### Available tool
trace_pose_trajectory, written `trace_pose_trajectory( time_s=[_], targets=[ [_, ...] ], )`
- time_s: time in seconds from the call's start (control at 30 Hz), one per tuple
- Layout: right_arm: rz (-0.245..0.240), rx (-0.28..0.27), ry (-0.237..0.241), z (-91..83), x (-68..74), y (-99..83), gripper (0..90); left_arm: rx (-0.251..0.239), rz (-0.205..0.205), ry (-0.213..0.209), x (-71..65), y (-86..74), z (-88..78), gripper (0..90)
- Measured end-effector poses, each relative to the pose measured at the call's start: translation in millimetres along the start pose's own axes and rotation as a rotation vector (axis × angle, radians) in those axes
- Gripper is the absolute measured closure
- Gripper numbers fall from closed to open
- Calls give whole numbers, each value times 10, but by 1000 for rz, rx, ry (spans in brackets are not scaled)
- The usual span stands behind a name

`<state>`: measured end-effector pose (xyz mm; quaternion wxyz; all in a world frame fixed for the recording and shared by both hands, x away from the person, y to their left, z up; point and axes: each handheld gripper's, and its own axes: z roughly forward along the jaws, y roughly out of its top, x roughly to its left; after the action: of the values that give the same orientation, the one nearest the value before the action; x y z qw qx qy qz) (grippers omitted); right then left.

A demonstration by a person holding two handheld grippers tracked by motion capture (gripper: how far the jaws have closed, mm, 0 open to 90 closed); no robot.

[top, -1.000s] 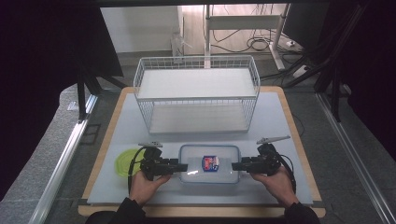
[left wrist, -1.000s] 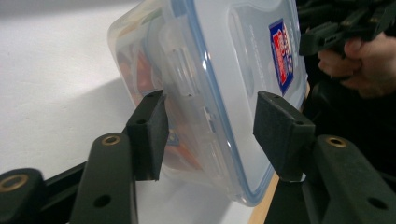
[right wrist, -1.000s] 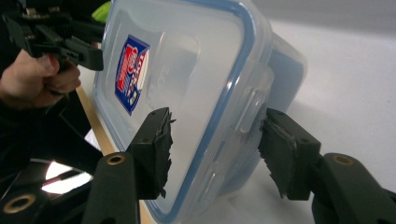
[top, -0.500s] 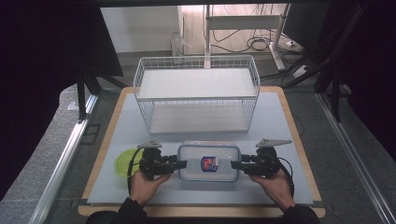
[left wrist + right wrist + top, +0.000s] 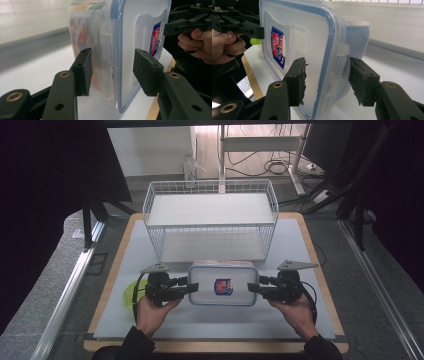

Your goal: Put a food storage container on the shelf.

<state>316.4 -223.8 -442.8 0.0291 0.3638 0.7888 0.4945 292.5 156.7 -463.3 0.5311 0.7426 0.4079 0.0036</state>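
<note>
- Clear plastic container (image 5: pixel 223 283): rounded rectangle, blue-rimmed lid, red-blue label; sits at 6 o'clock of the white wire basket (image 5: pixel 210 220).
- Left gripper (image 5: pixel 192 287), at its 9 o'clock: jaws spread astride the side latch.
- Right gripper (image 5: pixel 253 286), at its 3 o'clock: jaws spread likewise.

Two black handheld grippers (image 5: pixel 192 287) (image 5: pixel 253 287) with brass-ringed screw holes, grey three-cornered top plates, trailing black cables; dark sleeves (image 5: pixel 131 345)

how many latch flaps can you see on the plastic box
2. One flap on the box end between the left hand-held gripper jaws, one on the opposite end at the right hand-held gripper. Others may be hidden.
</note>
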Motion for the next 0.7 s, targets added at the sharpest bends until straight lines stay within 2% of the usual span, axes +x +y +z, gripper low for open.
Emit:
trace_pose_trajectory(
  time_s=[0.07,0.13,0.3,0.33,0.57,0.7],
  targets=[
    [1,-1,1,0,1,18,493,-4,8,3,-5,24,-14,511],
    [1,-12,11,-1,-11,82,492,-16,22,18,-35,115,-57,511],
    [-5,-33,15,-25,-19,174,485,-53,39,10,-54,219,-118,530],
    [-9,-45,20,-37,-25,230,484,-57,52,19,-70,281,-141,530],
    [-40,-63,6,-71,0,441,484,-78,51,20,-62,463,-196,528],
    [-54,-73,9,-72,0,637,484,-93,52,33,-60,610,-259,526]
  ],
)
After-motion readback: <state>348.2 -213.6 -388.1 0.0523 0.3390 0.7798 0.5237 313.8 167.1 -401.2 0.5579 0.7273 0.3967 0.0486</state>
